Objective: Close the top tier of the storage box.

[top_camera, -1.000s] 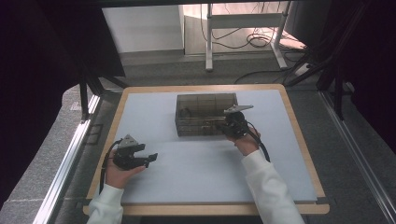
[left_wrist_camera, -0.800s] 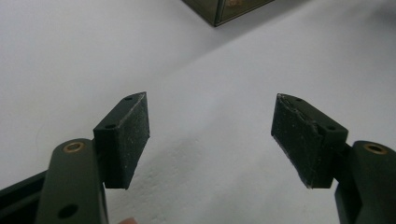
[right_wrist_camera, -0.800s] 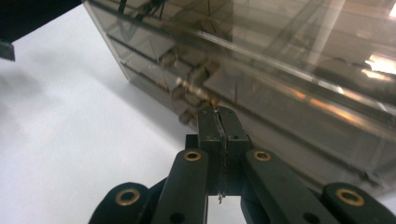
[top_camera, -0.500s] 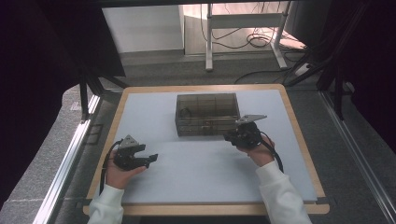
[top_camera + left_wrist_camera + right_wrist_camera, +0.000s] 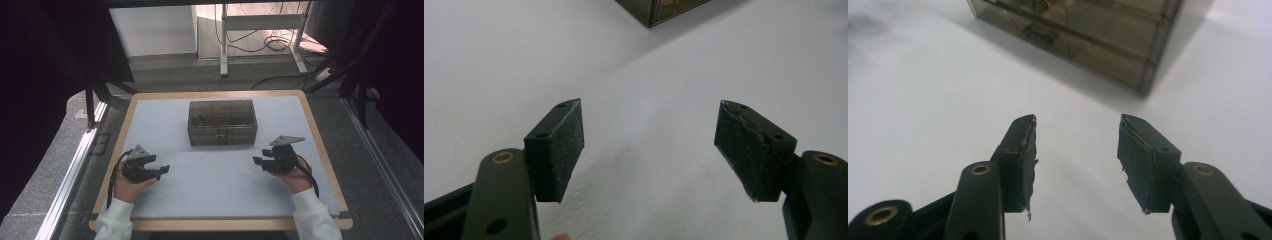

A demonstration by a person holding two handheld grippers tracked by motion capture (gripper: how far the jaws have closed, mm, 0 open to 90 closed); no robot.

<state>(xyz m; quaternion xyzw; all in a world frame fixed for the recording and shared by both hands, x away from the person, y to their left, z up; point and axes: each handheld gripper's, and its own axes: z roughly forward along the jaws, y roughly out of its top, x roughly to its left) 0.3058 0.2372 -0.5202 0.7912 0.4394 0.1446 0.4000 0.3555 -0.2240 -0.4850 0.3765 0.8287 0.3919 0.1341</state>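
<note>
A pale matte table (image 5: 210,185) bore a smoky translucent plastic drawer box (image 5: 222,122) at its far middle, contents too murky to identify, while the left gripper (image 5: 162,170) rested near-left, jaws apart and empty, and the right gripper (image 5: 257,162) hovered near-right, empty jaws just opening.

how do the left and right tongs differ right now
The left tongs gape wider; the right tongs stand narrower, their jaws having just been opening. The right tongs sit nearer the smoky plastic drawer box than the left. Both are open, empty and above the white table.
</note>
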